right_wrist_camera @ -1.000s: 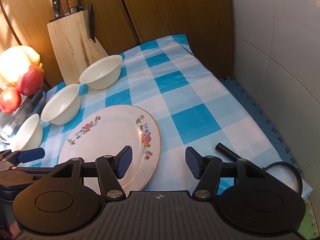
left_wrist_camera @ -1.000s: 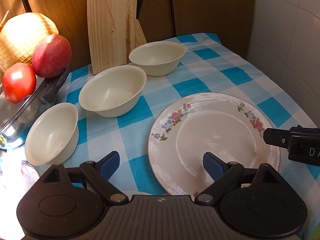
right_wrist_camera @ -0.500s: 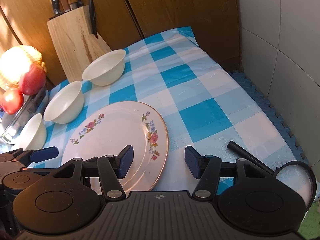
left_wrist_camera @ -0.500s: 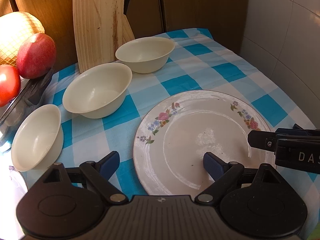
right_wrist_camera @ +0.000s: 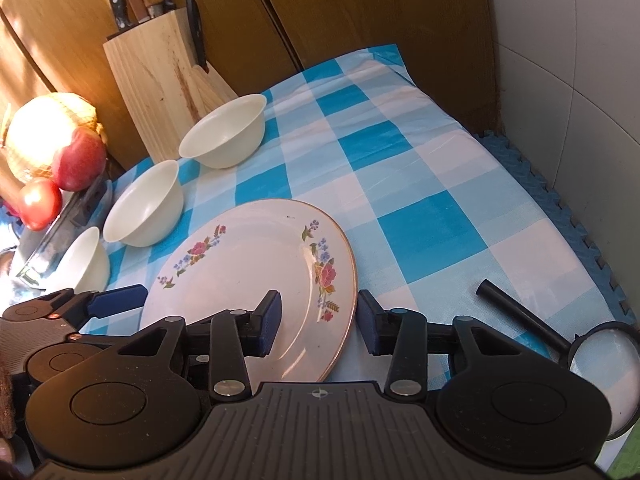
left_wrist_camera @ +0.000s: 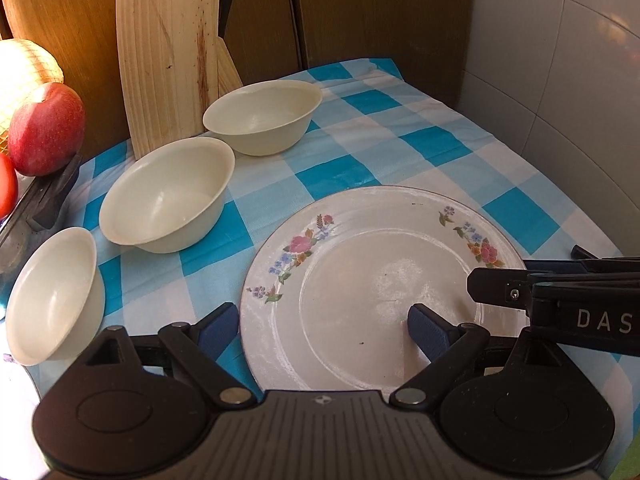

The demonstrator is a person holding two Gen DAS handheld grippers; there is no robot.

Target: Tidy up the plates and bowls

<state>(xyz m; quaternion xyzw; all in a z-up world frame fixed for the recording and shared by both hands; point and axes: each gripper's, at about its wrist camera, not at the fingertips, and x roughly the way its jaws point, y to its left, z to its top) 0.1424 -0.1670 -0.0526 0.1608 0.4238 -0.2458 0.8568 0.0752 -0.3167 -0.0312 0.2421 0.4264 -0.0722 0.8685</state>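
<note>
Both grippers moved fwd: left gripper [left_wrist_camera: 320,326] & right gripper [right_wrist_camera: 318,316], jaws apart, straddle plate [left_wrist_camera: 360,280] edges.

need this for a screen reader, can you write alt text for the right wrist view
The open right gripper straddles the near right rim of a floral plate on a blue checked tablecloth. Three white bowls line up to the left before a knife block; a magnifying glass lies right.

Knife block [right_wrist_camera: 160,92] at back; apple [left_wrist_camera: 46,128], tomato [right_wrist_camera: 40,204] left; magnifying glass [right_wrist_camera: 600,364] right.
</note>
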